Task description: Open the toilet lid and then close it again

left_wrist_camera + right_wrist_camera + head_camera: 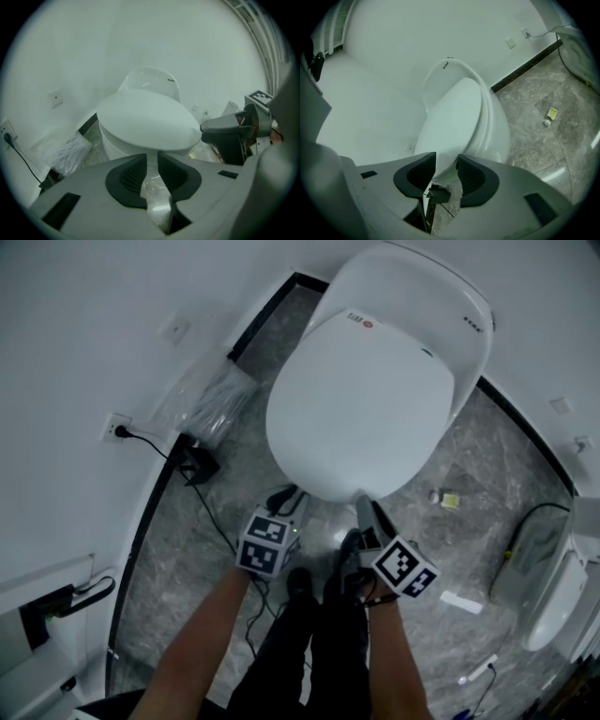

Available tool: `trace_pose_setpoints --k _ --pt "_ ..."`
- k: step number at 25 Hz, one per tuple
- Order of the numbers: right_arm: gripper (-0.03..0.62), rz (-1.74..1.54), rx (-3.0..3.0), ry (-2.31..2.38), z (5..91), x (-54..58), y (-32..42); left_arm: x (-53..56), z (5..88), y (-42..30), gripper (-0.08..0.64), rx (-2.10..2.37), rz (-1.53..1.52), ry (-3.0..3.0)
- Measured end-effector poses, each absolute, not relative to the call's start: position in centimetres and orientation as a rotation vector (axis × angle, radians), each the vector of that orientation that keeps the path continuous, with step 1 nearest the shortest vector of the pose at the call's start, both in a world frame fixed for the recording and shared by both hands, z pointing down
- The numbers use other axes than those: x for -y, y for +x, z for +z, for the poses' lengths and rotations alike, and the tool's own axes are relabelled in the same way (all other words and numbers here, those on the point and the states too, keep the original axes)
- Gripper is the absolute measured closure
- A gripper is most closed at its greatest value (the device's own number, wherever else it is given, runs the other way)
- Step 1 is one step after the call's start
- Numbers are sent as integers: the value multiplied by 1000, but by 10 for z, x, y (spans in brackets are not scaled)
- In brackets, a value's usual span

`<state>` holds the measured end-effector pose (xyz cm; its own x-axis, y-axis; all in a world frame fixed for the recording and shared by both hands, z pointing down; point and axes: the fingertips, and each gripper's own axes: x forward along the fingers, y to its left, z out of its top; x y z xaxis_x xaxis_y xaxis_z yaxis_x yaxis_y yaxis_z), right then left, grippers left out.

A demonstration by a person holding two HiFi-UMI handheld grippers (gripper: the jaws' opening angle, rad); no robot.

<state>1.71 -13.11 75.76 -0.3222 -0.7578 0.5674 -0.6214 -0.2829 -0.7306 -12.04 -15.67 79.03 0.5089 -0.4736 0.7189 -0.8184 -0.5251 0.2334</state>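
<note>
Grey plastic, the left gripper [151,158] noses in at the front lip of the toilet lid [361,418], its jaws narrowed yet apart, clamping nothing. White and glossy, the lid lies flat over the bowl [117,143]. Further right, the right gripper [446,158] pinches that same front rim between its jaws. Opening looks barely begun. Next, I judge, the rim must be lifted and swung back toward the wall [84,306] without slipping.

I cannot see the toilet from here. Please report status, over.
Right hand-held gripper clamped on toilet lid front edge; left hand-held gripper beside it, grip unclear. Lid down. Nothing in the way.
</note>
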Motion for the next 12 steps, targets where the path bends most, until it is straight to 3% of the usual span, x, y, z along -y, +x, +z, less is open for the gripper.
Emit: trace_pose_setpoints --k 3,12 --pt "437 -1675 -1817 -1746 753 131 16 162 788 -120 546 1087 836 2190" --pt "436 -1644 -1945 -1747 734 130 17 166 763 -116 552 1110 836 2209"
